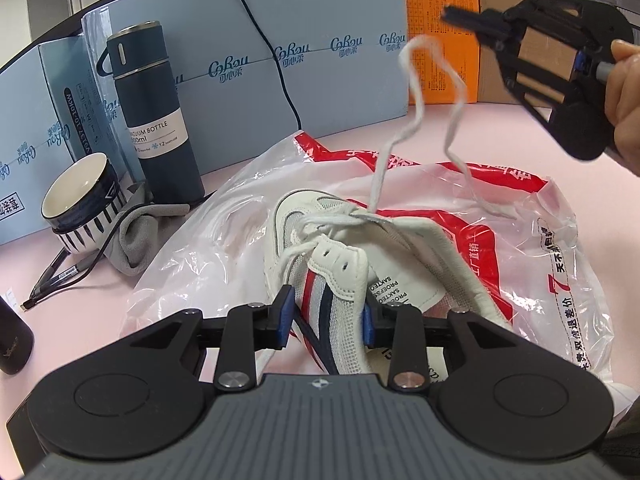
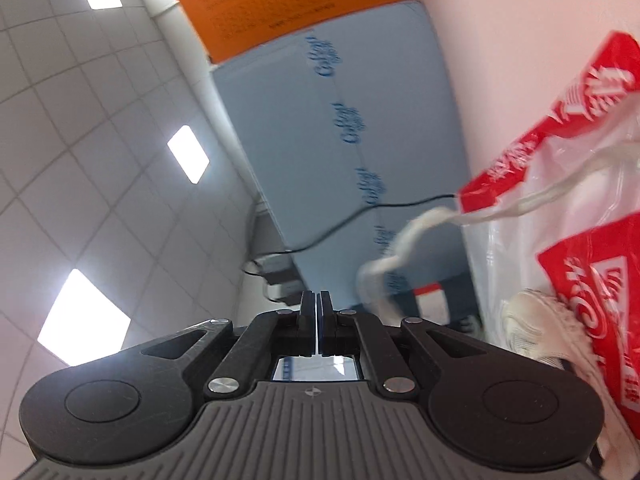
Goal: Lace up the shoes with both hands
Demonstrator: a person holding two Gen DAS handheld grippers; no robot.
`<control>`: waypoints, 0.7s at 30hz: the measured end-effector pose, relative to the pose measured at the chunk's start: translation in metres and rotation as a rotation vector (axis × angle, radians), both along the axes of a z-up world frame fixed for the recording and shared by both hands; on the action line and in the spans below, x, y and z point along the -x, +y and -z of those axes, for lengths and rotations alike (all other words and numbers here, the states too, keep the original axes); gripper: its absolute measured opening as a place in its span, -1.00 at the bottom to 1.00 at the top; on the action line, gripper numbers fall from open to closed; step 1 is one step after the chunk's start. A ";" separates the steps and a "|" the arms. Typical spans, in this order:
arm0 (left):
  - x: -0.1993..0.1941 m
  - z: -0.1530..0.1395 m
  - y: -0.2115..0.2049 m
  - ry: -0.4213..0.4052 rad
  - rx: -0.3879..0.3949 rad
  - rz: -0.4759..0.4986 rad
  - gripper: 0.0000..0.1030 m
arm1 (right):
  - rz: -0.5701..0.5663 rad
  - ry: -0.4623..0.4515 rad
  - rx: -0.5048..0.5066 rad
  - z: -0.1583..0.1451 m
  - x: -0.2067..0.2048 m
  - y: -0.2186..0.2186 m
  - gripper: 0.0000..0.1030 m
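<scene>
Broadly, a pink table (image 1: 460,128) fills the scene, with pale blue boxes (image 1: 320,60) and an orange box (image 1: 440,40) standing along its far edge. A crumpled red-and-white plastic bag (image 1: 520,240) lies in the middle, and the white shoe (image 1: 320,264) rests on it, toe pointing far. At far left stand a dark vacuum bottle (image 1: 156,120) and a striped bowl (image 1: 80,204).

Nearest, the left gripper (image 1: 326,316) is partly closed, its blue pads pinching the shoe's striped side panel to steady it. Up at far right, the right gripper (image 1: 460,16) has its jaws fully together; the white lace (image 1: 416,92) loops just below its tips, but whether the fingers actually pinch it is unclear through the blur.

Judging from this, the lace could slip free and drop onto the bag. A hard pull might also drag the shoe out of the left pads.
</scene>
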State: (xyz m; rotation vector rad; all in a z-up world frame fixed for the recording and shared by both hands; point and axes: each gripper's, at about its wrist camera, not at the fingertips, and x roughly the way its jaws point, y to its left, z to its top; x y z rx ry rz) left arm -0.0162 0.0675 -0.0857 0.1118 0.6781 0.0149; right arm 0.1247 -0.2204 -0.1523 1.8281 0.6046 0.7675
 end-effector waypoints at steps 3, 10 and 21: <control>0.000 0.000 0.000 0.000 -0.001 -0.002 -0.40 | 0.004 -0.041 0.054 -0.013 -0.005 -0.010 -0.95; 0.001 -0.001 -0.001 -0.005 -0.007 -0.003 -0.41 | -0.160 0.047 0.442 -0.015 -0.012 -0.002 0.16; 0.002 -0.008 -0.003 -0.024 -0.100 0.047 -0.57 | -0.276 0.189 0.665 0.044 -0.007 0.063 -0.77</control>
